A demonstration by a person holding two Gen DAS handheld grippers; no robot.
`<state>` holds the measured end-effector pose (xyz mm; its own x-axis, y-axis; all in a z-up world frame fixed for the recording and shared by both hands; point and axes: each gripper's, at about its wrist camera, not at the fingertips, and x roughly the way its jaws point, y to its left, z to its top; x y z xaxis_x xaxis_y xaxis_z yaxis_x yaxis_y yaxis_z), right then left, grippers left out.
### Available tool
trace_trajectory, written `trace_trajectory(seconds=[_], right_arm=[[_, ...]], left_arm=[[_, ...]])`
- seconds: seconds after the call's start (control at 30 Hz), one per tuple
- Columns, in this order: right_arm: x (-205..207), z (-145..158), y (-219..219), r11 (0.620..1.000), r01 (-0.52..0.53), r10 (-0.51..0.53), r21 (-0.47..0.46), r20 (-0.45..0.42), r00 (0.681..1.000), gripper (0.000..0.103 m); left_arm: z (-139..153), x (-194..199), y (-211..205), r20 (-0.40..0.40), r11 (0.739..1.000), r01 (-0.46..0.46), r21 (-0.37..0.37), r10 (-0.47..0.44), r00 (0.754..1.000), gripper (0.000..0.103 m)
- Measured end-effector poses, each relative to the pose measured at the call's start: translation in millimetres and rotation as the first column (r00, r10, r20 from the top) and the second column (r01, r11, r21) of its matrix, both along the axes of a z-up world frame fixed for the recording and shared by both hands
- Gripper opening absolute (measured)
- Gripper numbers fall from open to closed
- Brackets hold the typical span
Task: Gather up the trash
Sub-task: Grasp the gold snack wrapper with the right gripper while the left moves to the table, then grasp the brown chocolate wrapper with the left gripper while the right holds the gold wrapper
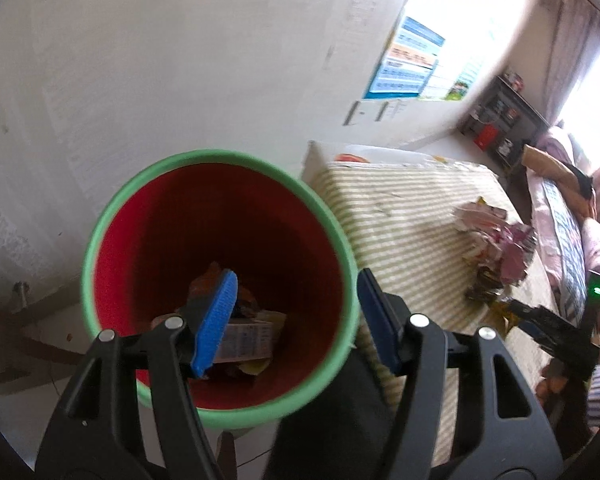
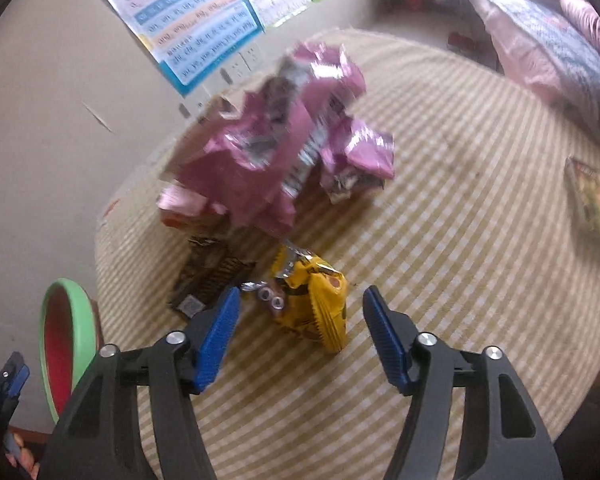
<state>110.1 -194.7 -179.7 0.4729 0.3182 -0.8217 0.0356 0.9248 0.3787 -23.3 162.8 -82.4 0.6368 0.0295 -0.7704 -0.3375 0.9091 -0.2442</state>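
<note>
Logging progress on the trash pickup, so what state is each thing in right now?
Left gripper: open, straddling the bin's rim, one finger inside and one outside.
Right gripper: open, empty, around the yellow wrapper.
Trash bin: open-topped, some wrappers already at the bottom.
Yellow snack wrapper: crumpled, lying on the striped tablecloth.
Pink wrappers: torn open, piled up.
Brown wrapper: flat, beside the yellow one.

**Daylight, blown-out windows, blurred wrappers**

Strong daylight floods from the window [image 1: 592,108], washing it to pure white (the poster [image 1: 410,60] beside it glares too). The pink wrappers [image 2: 276,140] smear with motion blur. Fisheye bending curves the edges; black vignetting fills the corners.
</note>
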Motion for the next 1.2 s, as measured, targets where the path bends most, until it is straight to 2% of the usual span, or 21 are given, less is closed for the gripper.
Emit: trace_trajectory(seconds=[0.03,0.13,0.4,0.5,0.63,0.77,0.87,0.97,1.07,1.2], right_arm=[[-0.1,-4.4,-1.9,1.000,-0.002,0.003,0.029,-0.013,1.000,0.049],[-7.2,-0.5,-3.1,0.999,-0.024,0.023,0.043,0.020,1.000,0.042],[-44.6,19.8,-17.6,0.998,-0.057,0.055,0.028,0.080,0.995,0.040],[-65.0,22.1,-22.1,0.997,-0.074,0.073,0.007,0.089,0.993,0.040],[-76.1,20.9,-24.7,0.997,-0.082,0.080,0.017,0.091,0.993,0.040],[-73.1,20.4,-26.8,0.997,-0.072,0.069,0.029,0.100,0.993,0.040],[-74.0,19.9,-34.6,0.998,-0.052,0.048,0.041,0.104,0.993,0.041],[-72.0,18.7,-43.8,0.998,-0.028,0.023,0.053,0.100,0.995,0.041],[-71.5,15.2,-53.0,0.998,-0.004,-0.002,0.069,0.089,0.996,0.041],[-70.8,11.1,-57.5,0.997,0.006,-0.013,0.083,0.078,0.997,0.041]], left_arm=[[2.1,3.0,-8.6,0.001,1.000,0.022,0.005,-0.022,1.000,0.059],[4.0,10.1,-28.6,-0.003,0.997,0.069,0.018,-0.069,0.998,0.059],[-1.1,43.0,-89.1,-0.025,0.977,0.210,0.022,-0.209,0.978,0.059],[-4.5,60.1,-119.4,-0.033,0.959,0.282,0.033,-0.280,0.959,0.059],[-7.3,85.8,-166.7,-0.028,0.920,0.389,0.050,-0.388,0.921,0.059],[-15.7,115.8,-197.8,-0.049,0.892,0.449,0.054,-0.447,0.893,0.059],[-28.9,134.1,-215.2,-0.085,0.871,0.483,0.088,-0.477,0.875,0.059],[-46.8,151.0,-225.4,-0.138,0.861,0.501,0.088,-0.488,0.862,0.059],[-57.7,162.2,-225.7,-0.151,0.865,0.500,0.035,-0.490,0.859,0.062],[-61.2,164.8,-237.7,-0.179,0.843,0.537,0.039,-0.523,0.834,0.061]])
